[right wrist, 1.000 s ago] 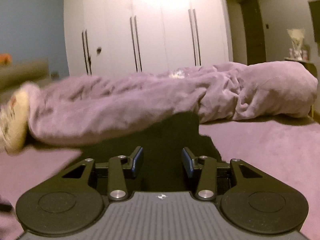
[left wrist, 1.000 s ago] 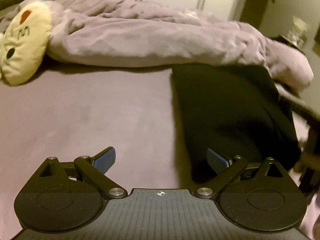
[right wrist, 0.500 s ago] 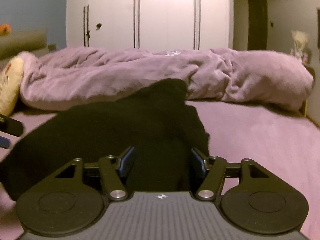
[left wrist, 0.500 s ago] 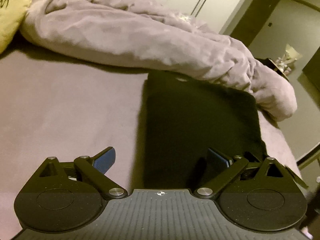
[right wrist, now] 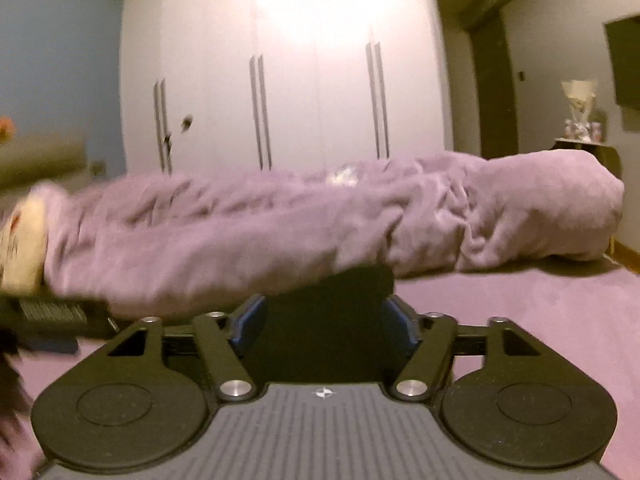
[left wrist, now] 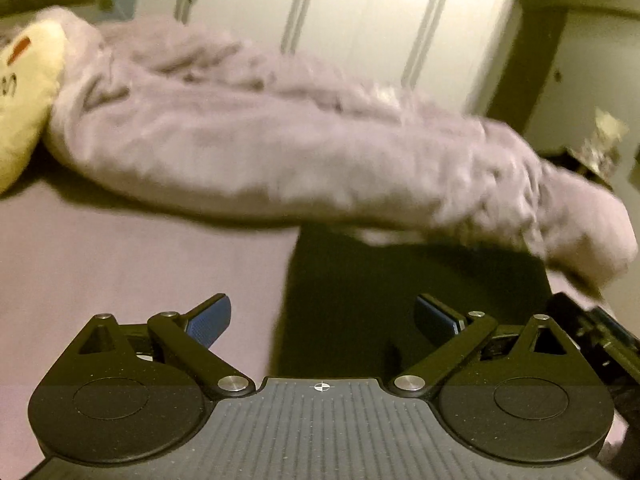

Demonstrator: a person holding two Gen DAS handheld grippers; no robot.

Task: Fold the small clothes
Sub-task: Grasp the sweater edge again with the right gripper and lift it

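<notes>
A black garment (left wrist: 404, 280) lies flat on the purple bed sheet (left wrist: 132, 264). My left gripper (left wrist: 323, 318) is open and empty, over the garment's near left edge; its right finger is above the cloth, its left above bare sheet. In the right wrist view the garment (right wrist: 324, 320) fills the space between the open fingers of my right gripper (right wrist: 325, 320); the jaws stand apart and I cannot tell if they touch the cloth. The right gripper's body shows at the left view's right edge (left wrist: 600, 336).
A bunched purple blanket (left wrist: 304, 148) lies across the far side of the bed, just behind the garment. A yellow plush pillow (left wrist: 24, 96) sits at the far left. White wardrobe doors (right wrist: 312, 80) stand behind. A side table with a small ornament (right wrist: 580, 120) is at the right.
Both views have tilted up and are blurred by motion. The right gripper's jaws have spread wider and less of the black garment shows ahead of it. The left gripper stays open.
</notes>
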